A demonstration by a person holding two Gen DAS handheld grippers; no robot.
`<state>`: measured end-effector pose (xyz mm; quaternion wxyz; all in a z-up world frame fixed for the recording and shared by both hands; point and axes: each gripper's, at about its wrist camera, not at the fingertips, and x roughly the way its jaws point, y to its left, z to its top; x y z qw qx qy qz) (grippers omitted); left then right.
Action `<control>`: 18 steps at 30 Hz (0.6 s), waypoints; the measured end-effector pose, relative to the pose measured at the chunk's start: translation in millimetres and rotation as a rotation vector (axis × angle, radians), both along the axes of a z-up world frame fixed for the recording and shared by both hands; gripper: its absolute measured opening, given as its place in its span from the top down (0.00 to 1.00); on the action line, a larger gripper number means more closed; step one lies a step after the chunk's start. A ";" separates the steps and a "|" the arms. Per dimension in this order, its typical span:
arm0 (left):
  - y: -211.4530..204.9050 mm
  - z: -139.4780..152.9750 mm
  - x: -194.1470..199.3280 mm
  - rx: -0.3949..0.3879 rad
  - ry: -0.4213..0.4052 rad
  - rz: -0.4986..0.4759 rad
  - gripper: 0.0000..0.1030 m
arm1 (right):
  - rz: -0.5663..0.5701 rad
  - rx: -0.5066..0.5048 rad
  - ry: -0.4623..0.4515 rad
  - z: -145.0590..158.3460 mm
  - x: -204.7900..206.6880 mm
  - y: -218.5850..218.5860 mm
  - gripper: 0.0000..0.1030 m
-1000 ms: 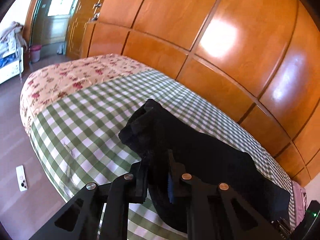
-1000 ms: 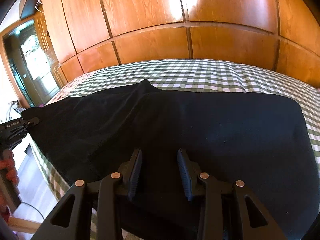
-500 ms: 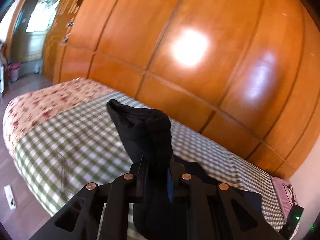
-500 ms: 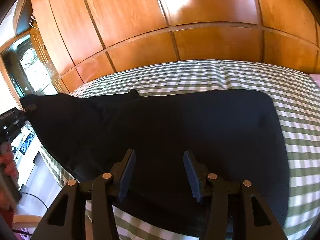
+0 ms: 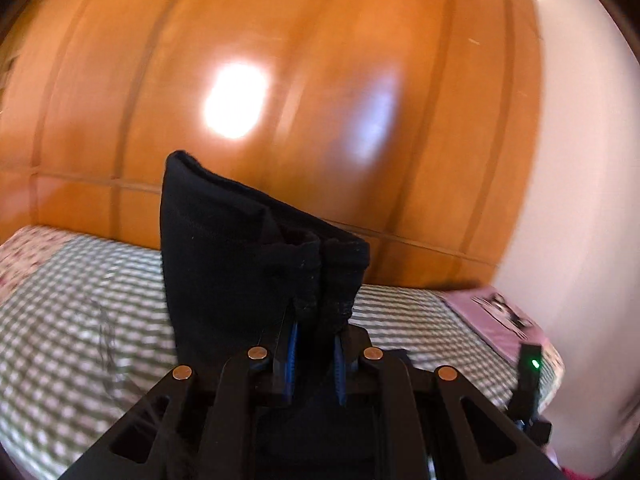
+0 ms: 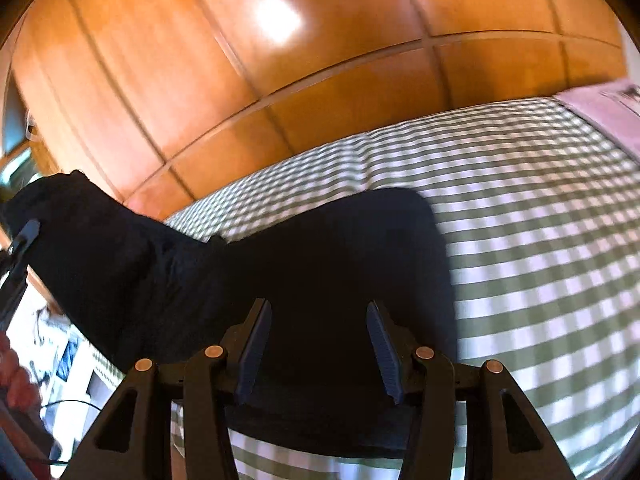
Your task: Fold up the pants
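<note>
The black cloth pants (image 6: 312,264) are stretching lengthwise across the green checked bedspread (image 6: 540,240), their far end clamped in your left gripper (image 5: 314,344) while your right gripper (image 6: 316,348) is hovering unclenched, nearer the flat end.

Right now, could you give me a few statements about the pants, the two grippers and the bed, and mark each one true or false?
1. The left gripper is clamped on a bunched end of the black pants. True.
2. The right gripper is pinching the pants. False: its jaws stand apart over the fabric and its pads press on nothing.
3. The pants lie on a green and white checked bedcover. True.
4. The whole garment lies flat on the bed. False: the end held by the left gripper is raised off the cover.
5. The wall behind the bed is painted blue. False: it is glossy wooden panelling.
</note>
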<state>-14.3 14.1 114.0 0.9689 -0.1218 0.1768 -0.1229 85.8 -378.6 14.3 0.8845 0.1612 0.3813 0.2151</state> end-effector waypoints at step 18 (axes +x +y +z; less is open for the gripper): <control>-168.0 -79.8 46.8 0.128 0.181 -0.336 0.86 | -0.214 0.039 0.026 3.5 -11.7 -83.4 0.51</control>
